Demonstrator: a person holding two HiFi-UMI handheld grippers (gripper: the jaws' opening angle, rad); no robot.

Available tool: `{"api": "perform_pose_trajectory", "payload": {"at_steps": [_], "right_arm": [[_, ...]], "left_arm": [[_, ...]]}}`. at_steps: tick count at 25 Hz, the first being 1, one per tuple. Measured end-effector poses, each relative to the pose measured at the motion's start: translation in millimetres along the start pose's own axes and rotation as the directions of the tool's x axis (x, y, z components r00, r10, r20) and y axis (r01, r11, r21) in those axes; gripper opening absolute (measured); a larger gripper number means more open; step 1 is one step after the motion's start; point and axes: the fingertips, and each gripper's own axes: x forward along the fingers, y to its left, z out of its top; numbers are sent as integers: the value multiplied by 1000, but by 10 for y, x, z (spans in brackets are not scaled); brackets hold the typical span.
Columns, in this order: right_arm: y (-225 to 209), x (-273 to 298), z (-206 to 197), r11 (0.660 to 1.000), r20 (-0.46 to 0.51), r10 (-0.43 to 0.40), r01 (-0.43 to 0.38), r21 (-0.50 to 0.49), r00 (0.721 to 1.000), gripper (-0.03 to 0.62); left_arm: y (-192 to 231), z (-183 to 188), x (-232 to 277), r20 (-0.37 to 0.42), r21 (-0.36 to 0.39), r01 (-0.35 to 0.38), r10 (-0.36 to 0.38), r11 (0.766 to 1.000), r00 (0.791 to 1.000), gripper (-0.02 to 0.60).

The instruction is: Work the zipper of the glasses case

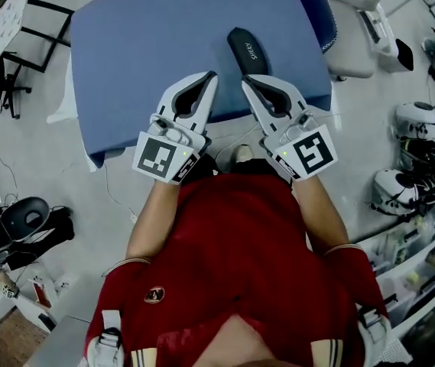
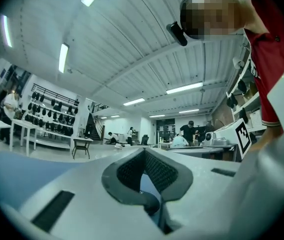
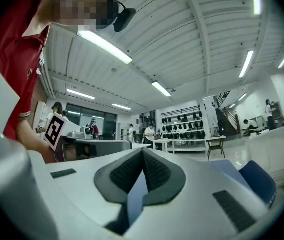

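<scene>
The glasses case (image 1: 248,52), a dark oblong with white print, lies on the blue table (image 1: 156,44) near its front edge. Both grippers hover side by side just in front of it, over the table's near edge, their tips pointing at the case without touching it. The left gripper (image 1: 212,76) is shut with nothing between its pads. The right gripper (image 1: 245,79) is shut and empty too. In the left gripper view the gripper (image 2: 144,151) has its jaws meeting, and the right gripper (image 3: 142,150) shows the same in its own view. Neither gripper view shows the case, only the room beyond.
A white chair (image 1: 358,21) stands at the table's far right corner. White helmets and gear (image 1: 416,151) crowd the floor at the right, and a black seat (image 1: 26,219) sits at the left. People and a small table (image 2: 82,144) stand far off across the room.
</scene>
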Motion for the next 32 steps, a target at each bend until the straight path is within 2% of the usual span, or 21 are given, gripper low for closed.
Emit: {"api": "perform_pose_trajectory", "payload": {"at_steps": [4, 10, 21, 32], "right_arm": [[81, -97, 6, 998, 23, 55, -55, 22, 998, -2], [226, -62, 110, 997, 51, 63, -65, 40, 997, -2], [495, 22, 136, 1000, 56, 17, -18, 19, 998, -2], [536, 76, 122, 1000, 49, -20, 20, 11, 999, -2]], "left_arm": [[-179, 37, -92, 19, 20, -49, 48, 999, 999, 8], [-186, 135, -225, 36, 29, -57, 56, 998, 998, 8], [-77, 264, -451, 81, 23, -12, 11, 1000, 997, 8], [-27, 297, -480, 102, 14, 40, -41, 999, 994, 8]]}}
